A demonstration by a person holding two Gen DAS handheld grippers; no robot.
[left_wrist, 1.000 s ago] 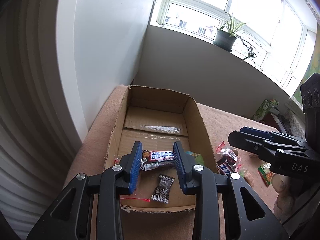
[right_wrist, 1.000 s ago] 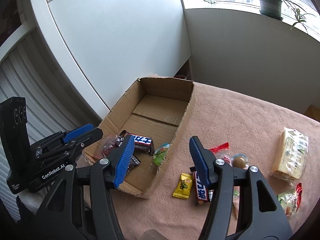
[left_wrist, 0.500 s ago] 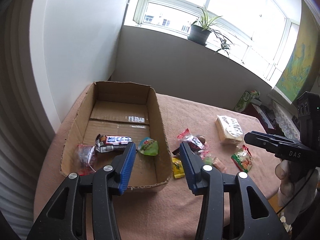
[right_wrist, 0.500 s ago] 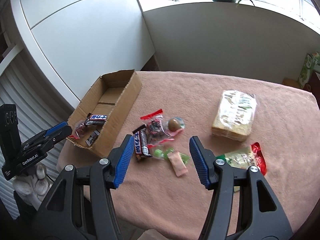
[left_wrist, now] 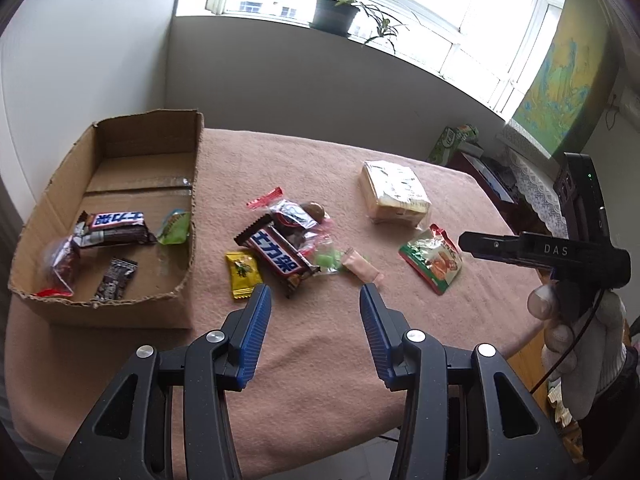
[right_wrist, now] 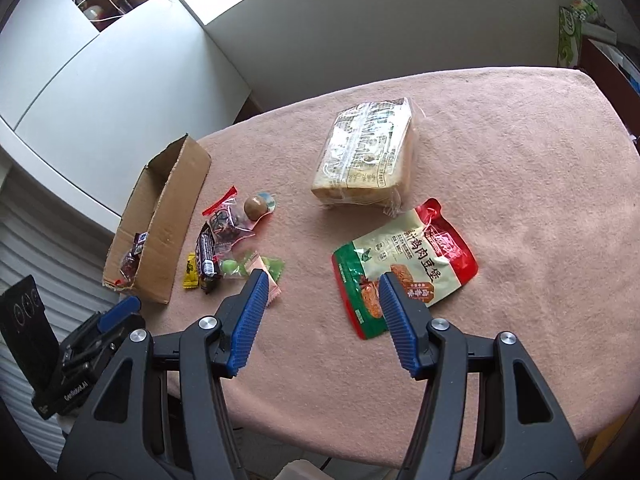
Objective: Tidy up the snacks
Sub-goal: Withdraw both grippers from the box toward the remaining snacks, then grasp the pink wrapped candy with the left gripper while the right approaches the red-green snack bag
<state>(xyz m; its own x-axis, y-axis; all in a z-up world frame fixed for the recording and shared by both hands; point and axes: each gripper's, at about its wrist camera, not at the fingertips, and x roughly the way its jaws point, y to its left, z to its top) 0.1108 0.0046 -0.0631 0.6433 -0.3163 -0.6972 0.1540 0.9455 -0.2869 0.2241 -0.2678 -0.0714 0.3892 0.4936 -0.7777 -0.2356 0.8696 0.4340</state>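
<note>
My left gripper [left_wrist: 314,292] is open with nothing between its fingers, hovering just short of the loose pile: a Snickers bar [left_wrist: 278,260], a yellow candy [left_wrist: 242,274], green candies [left_wrist: 328,258] and a pink sachet [left_wrist: 362,268]. The cardboard box [left_wrist: 192,184] at the left holds another Snickers bar [left_wrist: 116,226], a green pack [left_wrist: 174,228], a dark packet [left_wrist: 118,278] and a red bag [left_wrist: 62,264]. My right gripper [right_wrist: 322,278] is open and empty, its right fingertip over the near corner of a green-and-red pouch [right_wrist: 404,256]. A wrapped bread pack [right_wrist: 366,156] lies beyond the pouch.
A pink cloth covers the table [left_wrist: 320,360], whose near edge runs just below both grippers. A white cabinet [right_wrist: 100,80] stands behind the box. A potted plant [left_wrist: 334,16] sits on the windowsill and a green carton [left_wrist: 454,140] stands past the table's far right corner.
Both grippers have swung rightwards away from the box and now face the loose snacks. The left jaws stand wider than a second ago. The right gripper has come over the green-and-red pouch.
</note>
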